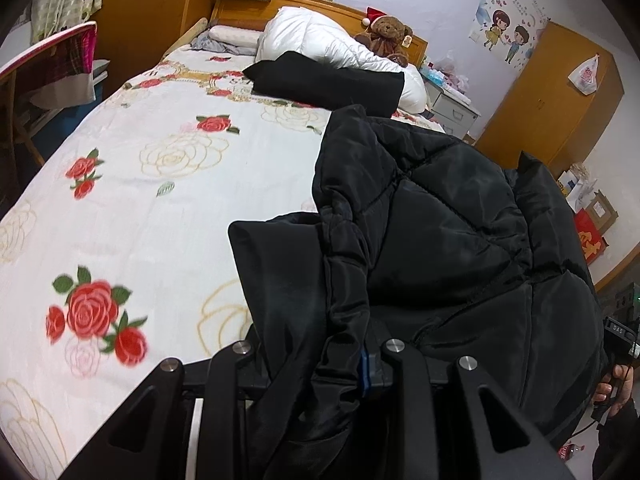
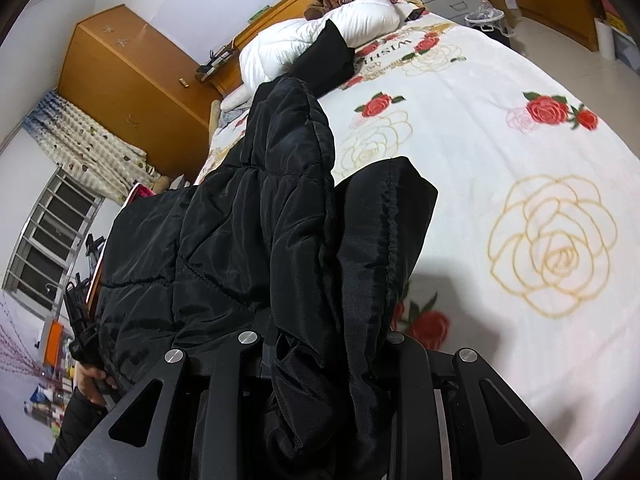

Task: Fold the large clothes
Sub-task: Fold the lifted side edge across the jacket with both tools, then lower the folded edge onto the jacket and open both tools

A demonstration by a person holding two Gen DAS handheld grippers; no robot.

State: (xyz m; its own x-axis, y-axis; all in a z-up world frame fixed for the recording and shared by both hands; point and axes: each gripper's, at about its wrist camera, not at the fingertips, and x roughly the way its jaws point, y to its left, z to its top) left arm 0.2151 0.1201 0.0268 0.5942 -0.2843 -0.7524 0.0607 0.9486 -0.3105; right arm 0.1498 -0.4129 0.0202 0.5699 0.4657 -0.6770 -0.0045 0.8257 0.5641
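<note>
A black quilted puffer jacket (image 1: 460,220) hangs in the air above a bed with a white rose-print cover (image 1: 160,184). My left gripper (image 1: 316,360) is shut on the jacket's edge, fabric bunched between its fingers. My right gripper (image 2: 320,348) is shut on another part of the same jacket (image 2: 224,224), which drapes between the two grippers. A folded black garment (image 1: 328,82) lies further up the bed against a white duvet (image 1: 320,36); it also shows in the right wrist view (image 2: 324,60). Both fingertips are mostly hidden by fabric.
A teddy bear (image 1: 386,34) sits at the wooden headboard. A wooden wardrobe (image 1: 548,92) and a drawer unit (image 1: 452,106) stand beside the bed. A chair (image 1: 52,72) stands at the bed's other side. The bed cover (image 2: 520,160) spreads wide.
</note>
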